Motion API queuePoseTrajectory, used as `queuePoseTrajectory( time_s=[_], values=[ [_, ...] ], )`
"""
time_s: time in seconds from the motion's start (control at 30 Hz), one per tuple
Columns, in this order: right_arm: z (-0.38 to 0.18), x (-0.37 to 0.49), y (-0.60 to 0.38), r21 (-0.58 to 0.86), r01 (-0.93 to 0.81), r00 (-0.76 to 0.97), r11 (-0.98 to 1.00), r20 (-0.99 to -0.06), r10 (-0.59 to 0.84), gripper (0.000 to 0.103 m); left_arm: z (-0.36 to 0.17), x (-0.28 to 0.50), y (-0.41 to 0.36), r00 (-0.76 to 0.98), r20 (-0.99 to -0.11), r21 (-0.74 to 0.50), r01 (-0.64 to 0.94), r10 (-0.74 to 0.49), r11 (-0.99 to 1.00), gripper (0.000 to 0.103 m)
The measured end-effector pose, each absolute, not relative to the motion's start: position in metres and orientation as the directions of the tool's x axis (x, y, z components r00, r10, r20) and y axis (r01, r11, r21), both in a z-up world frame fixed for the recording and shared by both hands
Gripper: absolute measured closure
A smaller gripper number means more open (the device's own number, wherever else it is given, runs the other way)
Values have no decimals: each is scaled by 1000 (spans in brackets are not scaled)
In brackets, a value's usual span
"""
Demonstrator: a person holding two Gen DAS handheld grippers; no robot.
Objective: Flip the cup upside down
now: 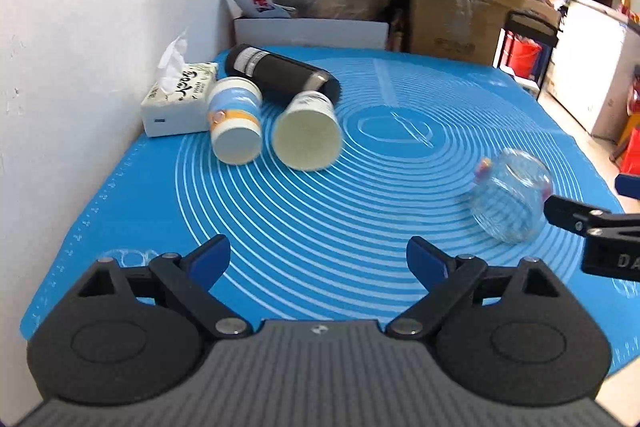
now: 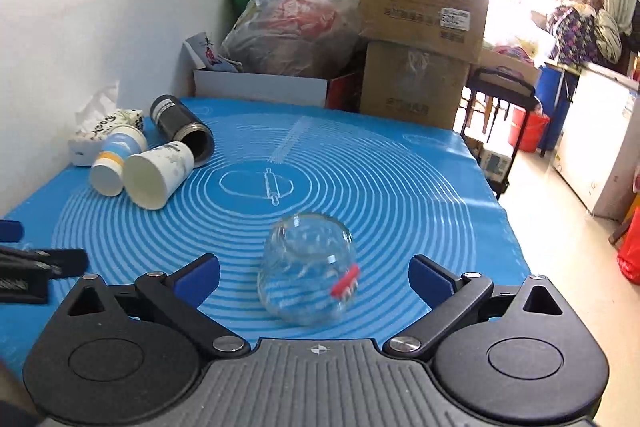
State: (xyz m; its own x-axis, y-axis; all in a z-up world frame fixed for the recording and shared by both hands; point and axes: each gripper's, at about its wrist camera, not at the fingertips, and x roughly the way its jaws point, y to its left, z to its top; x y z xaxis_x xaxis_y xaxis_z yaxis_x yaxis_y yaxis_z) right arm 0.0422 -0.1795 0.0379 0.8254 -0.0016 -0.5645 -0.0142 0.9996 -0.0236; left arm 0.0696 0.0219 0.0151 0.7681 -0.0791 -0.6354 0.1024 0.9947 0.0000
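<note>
A clear glass cup (image 2: pixel 307 269) with a small red label lies tilted on its side on the blue mat (image 2: pixel 400 187). It sits between the open fingers of my right gripper (image 2: pixel 314 277), touching neither finger. In the left wrist view the cup (image 1: pixel 510 197) is at the right, next to the right gripper's fingertip (image 1: pixel 560 213). My left gripper (image 1: pixel 318 261) is open and empty above the mat's (image 1: pixel 340 227) near part.
At the mat's far left lie a white paper cup (image 1: pixel 306 131), a blue-and-white cup (image 1: pixel 234 127), a black flask (image 1: pixel 280 77) and a tissue box (image 1: pixel 178 103). Cardboard boxes (image 2: pixel 424 15) and bags stand behind the table. The table's right edge drops to the floor.
</note>
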Motion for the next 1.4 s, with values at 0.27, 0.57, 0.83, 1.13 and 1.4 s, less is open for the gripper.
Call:
queuePoseTrajectory(
  time_s=[0.27,0.57,0.83,1.13,1.4],
  values=[
    [35,-4,-188,7,32,816,999,-577,-22,0,6,38,4,758,-640,-27,140,-124,990,9],
    [24,-32,-192,50,72,814,996,-580,-29,0,2,16,1,765,-632,-15,149,-125,989,9],
    [22,-50,-189,45,72,815,996,-578,-33,0,2,-1,-2,789,-604,22,157,-112,987,9],
    [22,-56,-187,39,76,821,996,-569,-41,0,3,-8,-7,809,-581,66,162,-94,985,9],
    [21,-55,-186,33,77,825,996,-563,-45,0,1,-6,-8,806,-584,61,165,-99,984,9]
  ],
)
